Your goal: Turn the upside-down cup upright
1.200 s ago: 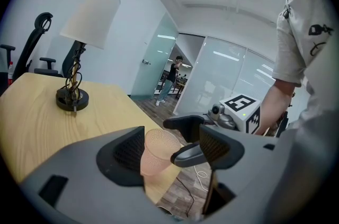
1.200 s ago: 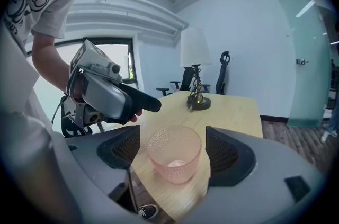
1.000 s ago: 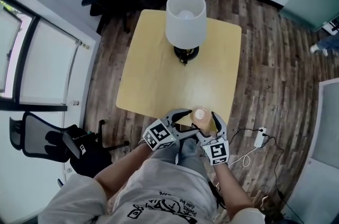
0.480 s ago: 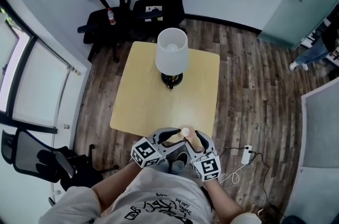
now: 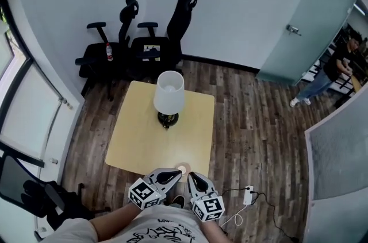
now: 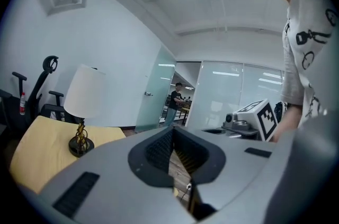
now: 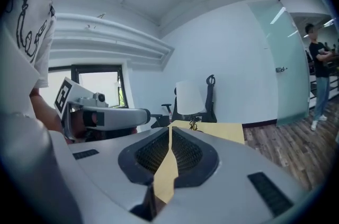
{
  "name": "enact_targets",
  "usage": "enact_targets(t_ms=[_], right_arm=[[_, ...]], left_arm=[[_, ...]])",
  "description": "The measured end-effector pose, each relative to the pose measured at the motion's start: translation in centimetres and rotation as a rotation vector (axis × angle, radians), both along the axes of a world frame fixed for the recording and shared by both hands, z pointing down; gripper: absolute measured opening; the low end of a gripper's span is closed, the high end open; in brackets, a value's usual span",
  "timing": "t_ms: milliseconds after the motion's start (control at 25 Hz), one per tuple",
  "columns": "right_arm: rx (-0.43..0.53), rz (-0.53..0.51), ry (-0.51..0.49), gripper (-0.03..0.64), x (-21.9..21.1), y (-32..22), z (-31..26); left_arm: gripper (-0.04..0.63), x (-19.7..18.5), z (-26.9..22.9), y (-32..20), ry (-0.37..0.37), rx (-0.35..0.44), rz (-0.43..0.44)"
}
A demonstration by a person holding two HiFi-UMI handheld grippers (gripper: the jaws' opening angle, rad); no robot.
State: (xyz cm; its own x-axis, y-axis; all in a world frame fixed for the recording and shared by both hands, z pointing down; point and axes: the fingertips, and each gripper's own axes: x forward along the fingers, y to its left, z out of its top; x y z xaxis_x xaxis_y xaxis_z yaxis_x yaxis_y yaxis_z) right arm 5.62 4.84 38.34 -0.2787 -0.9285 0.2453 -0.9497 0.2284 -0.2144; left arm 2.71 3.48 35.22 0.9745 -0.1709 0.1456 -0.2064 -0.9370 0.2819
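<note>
The cup [image 5: 183,168] is found on the near edge of the worktop [image 5: 138,141], just beyond the tips of both grippers and touched by neither.

Change: a second earlier the cup is flanked by spread fingers low at the worktop's edge. Now the left gripper [image 5: 175,174] and right gripper [image 5: 190,176] are seen pulled clear of it and lifted. Their jaws have just been closing. In the left gripper view the fingers [image 6: 158,150] are pressed together with nothing between them, and the same goes for the right gripper's fingers [image 7: 188,154]. The head view is also widened, so more of the room is taken in.

Meaning for the task: the cup is released and left standing, so the handling is judged finished or nearly so. Which end faces up cannot be told, as the cup is too small in the head view.

Counts:
- One cup.
- Two grippers, both empty.
- One worktop.
- One lamp [image 5: 169,92], set near the worktop's middle, well apart from the cup.
- Two office chairs [image 5: 164,43] at the far wall, with one bottle [image 5: 108,51] on the left one.
- One person [image 5: 336,66], noted beyond the glass door.
</note>
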Motion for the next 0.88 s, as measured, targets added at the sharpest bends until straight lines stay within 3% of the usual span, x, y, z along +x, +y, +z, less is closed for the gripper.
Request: enact_targets(t_ms=[240,880], right_arm=[[0.04,0.014,0.006,0.028,-0.7,1.5,-2.3],[0.079,0.009,0.052,0.023,-1.2,1.2,-3.1]], left_arm=[[0.009,-0.3,-0.9,1.2,0.004,0.01,-0.094],[0.009,-1.2,-0.8,0.4,-0.02,0.041,-0.152]])
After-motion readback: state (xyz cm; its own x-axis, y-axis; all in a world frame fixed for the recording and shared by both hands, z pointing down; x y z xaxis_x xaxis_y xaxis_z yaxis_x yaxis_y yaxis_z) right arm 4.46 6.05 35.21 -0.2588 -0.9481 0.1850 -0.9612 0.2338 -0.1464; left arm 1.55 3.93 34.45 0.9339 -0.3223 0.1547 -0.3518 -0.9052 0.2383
